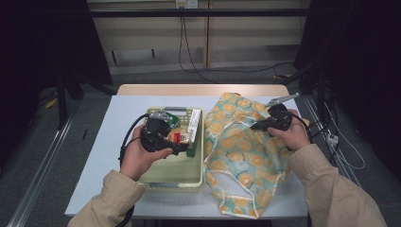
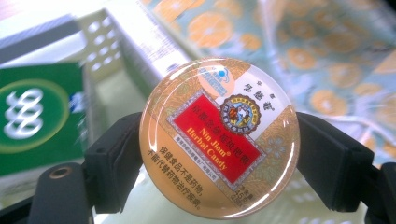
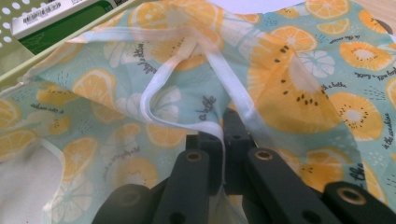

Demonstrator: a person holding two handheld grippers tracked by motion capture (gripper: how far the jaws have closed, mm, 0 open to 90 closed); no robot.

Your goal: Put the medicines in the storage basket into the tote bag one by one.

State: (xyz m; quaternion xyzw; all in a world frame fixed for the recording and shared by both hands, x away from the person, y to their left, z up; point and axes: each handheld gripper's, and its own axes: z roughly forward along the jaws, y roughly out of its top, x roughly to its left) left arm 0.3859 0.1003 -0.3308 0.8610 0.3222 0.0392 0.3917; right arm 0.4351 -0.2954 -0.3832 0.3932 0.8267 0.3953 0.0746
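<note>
Candy tin (image 2: pixel 219 137) | clamped between left fingers (image 2: pixel 112 161) | over basket (image 1: pixel 196 182)

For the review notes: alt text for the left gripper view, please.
The left gripper clamps a round herbal candy tin edge to edge, label facing the camera. Behind it, blurred, are a green box, a pale perforated basket and an orange-print fabric bag.

Tool (image 3: pixel 224 154) pinching fruit-print bag (image 3: pixel 299 93)
</note>
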